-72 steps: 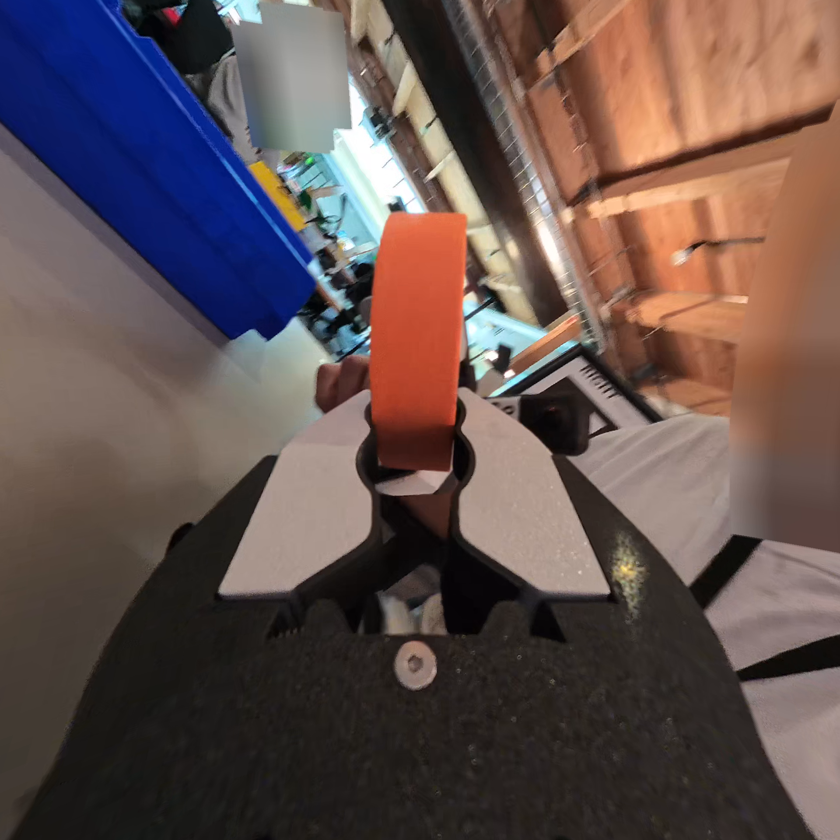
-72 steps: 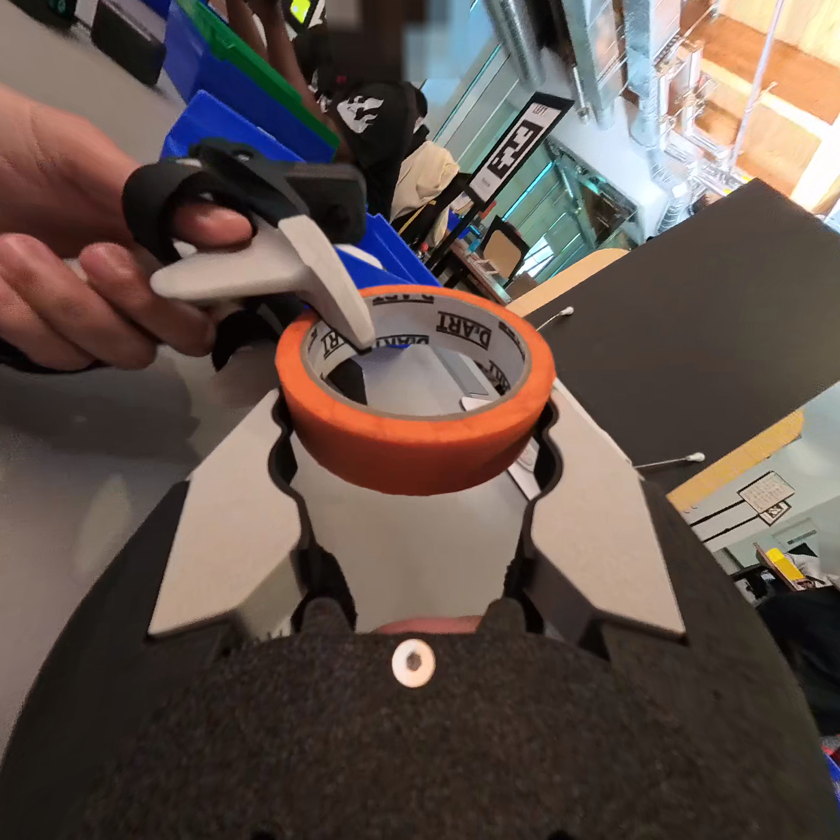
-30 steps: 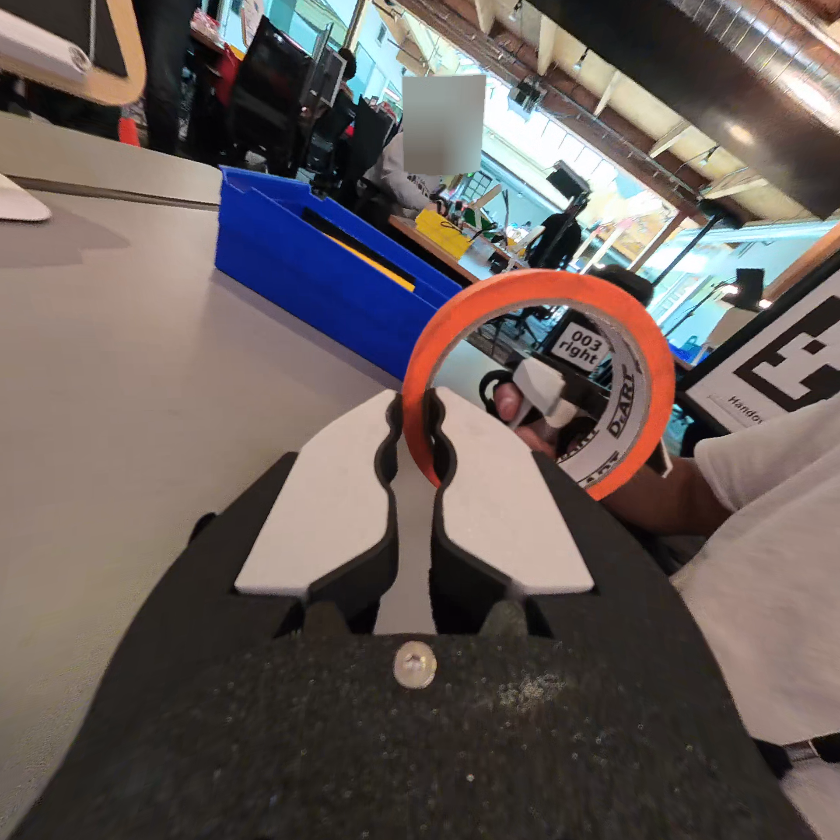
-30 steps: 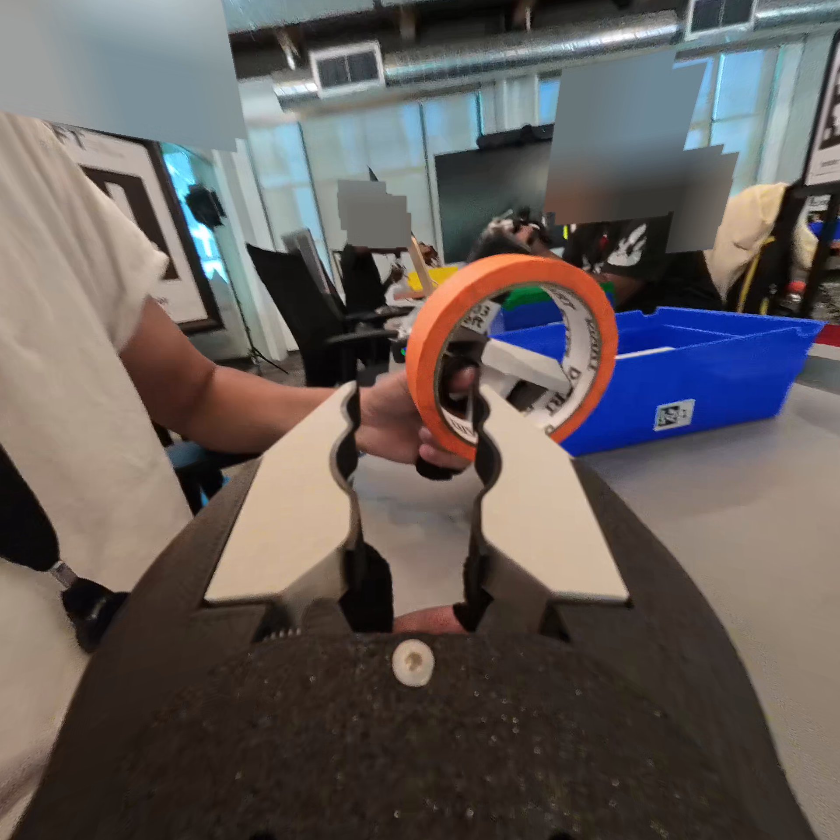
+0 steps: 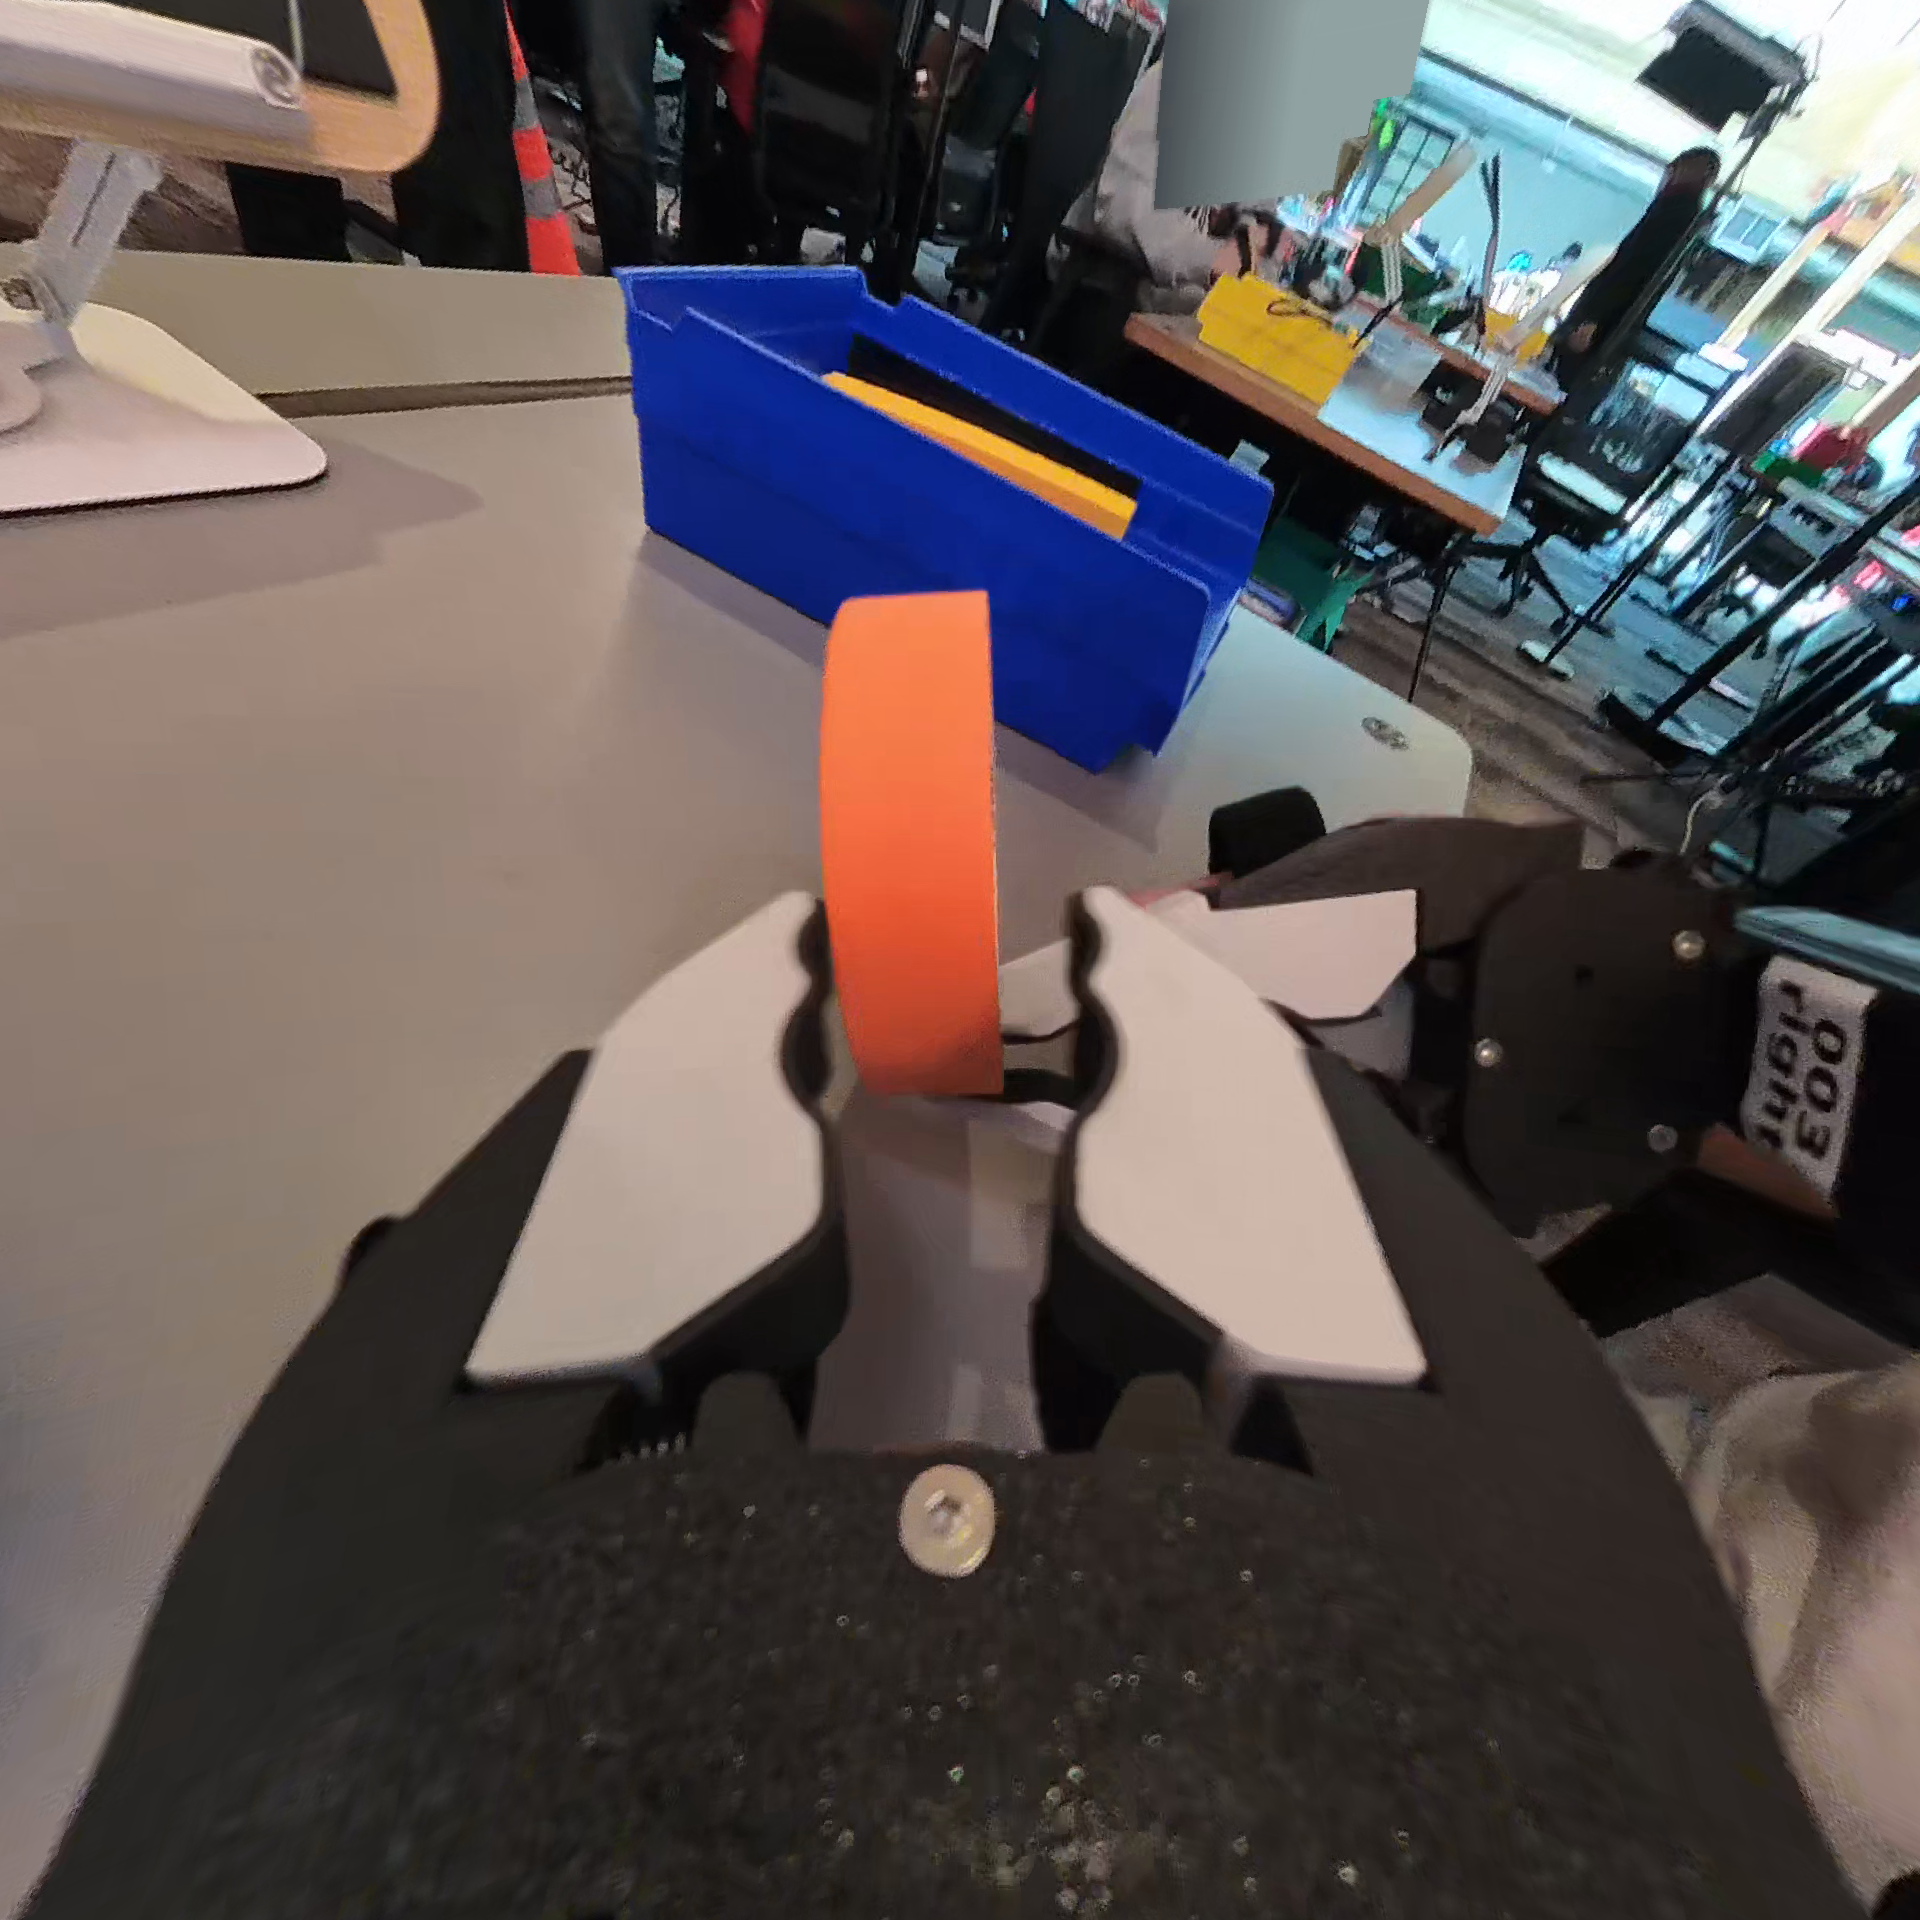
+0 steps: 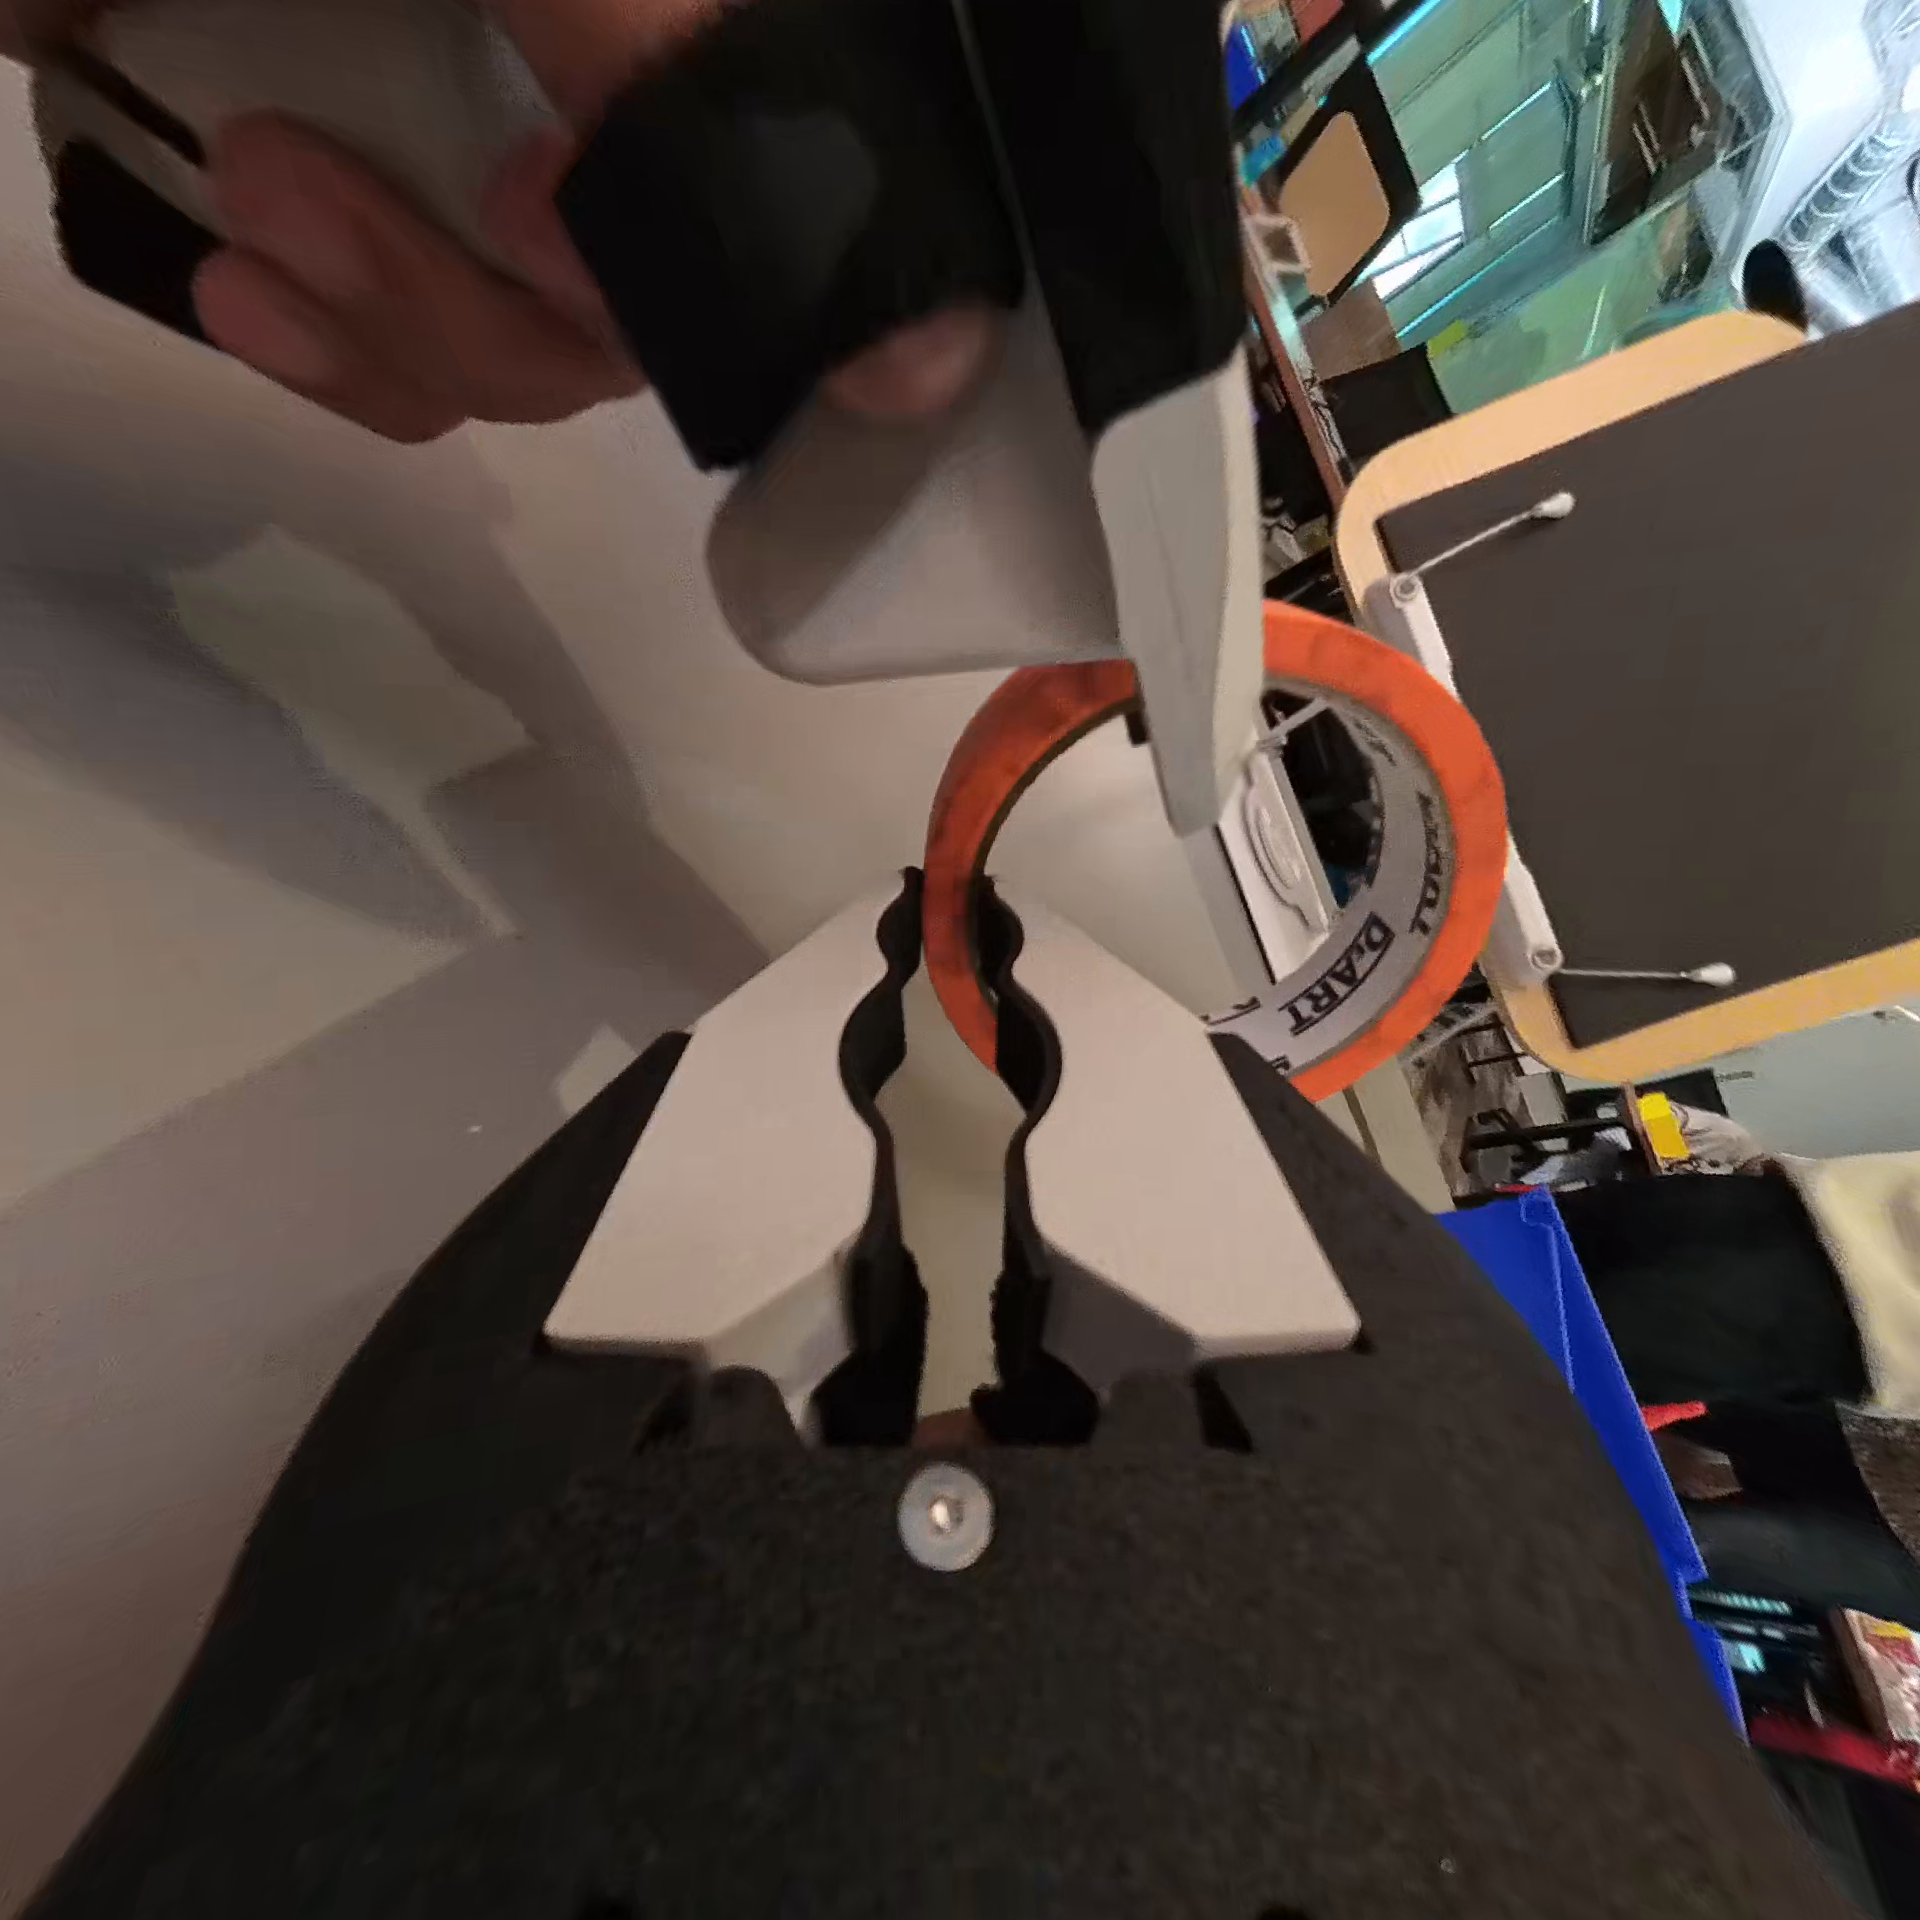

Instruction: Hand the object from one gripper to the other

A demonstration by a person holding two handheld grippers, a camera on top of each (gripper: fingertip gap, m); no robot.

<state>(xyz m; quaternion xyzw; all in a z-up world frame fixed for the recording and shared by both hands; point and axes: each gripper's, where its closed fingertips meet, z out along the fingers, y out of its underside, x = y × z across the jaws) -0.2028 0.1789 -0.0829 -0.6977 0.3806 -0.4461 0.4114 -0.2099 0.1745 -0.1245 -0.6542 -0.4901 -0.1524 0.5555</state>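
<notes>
An orange tape roll (image 5: 909, 831) is held upright above the grey table (image 5: 364, 779). In the left wrist view it shows edge-on between my left gripper's (image 5: 945, 914) fingers; it touches the left finger and a gap shows at the right one, so the jaws stand open. My right gripper (image 6: 951, 894) is shut on the roll's wall (image 6: 1470, 821), pinching the ring at its near edge. The right gripper's fingers (image 5: 1299, 945) reach in from the right in the left wrist view. The left gripper's fingers (image 6: 914, 561) hang over the roll's top in the right wrist view.
A blue bin (image 5: 935, 540) with a yellow and black item inside stands on the table behind the roll. A white stand base (image 5: 135, 436) sits at the far left. A black board with a wooden rim (image 6: 1714, 675) stands behind the roll. Left tips to right tips: about 4 cm.
A second ago my left gripper was shut on the roll's wall and my right was open around it. Now the right is shut on the wall and the left has opened.
</notes>
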